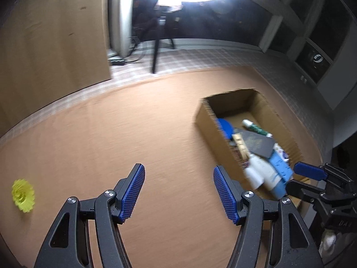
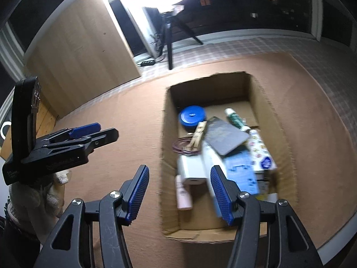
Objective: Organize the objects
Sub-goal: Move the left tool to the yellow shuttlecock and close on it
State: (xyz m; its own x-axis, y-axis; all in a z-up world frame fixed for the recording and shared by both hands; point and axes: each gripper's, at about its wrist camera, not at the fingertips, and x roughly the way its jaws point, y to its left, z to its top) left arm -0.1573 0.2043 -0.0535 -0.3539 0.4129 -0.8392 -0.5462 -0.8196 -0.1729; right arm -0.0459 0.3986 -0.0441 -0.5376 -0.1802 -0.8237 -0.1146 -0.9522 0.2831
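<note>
Both of your grippers are empty, with fingers spread wide. The left gripper (image 1: 178, 192) hangs over bare tabletop (image 1: 133, 122), and the right gripper (image 2: 179, 192) hangs over the near left wall of the cardboard box (image 2: 166, 156), one pad outside it and one above the contents.

The one loose thing you have left is the small yellow ridged piece (image 1: 23, 198), lying alone near the left edge of the tabletop, well apart from the box. Everything else sits in the box already: a blue round tin (image 2: 191, 117), a dark booklet (image 2: 225, 137), a green and white tube (image 2: 234, 119), a white block (image 2: 193, 170), a pink stick (image 2: 183, 195) and a light blue card (image 2: 242, 170), among others.

Your main risk is that yellow piece. It sits low and looks light, so if you close on it off centre it could skate toward the table's edge and go over. Come down squarely across it.

The second risk is the box. Your right pad hangs close to its near wall, and a careless sweep could catch the cardboard and drag or tip the box. The contents lie piled and overlapping; the frames are blurred, so I cannot tell how firmly they rest, but dropping something onto the heap from high up may bounce it out.

Watch also that your two grippers, near each other beside the box, do not knock together.
</note>
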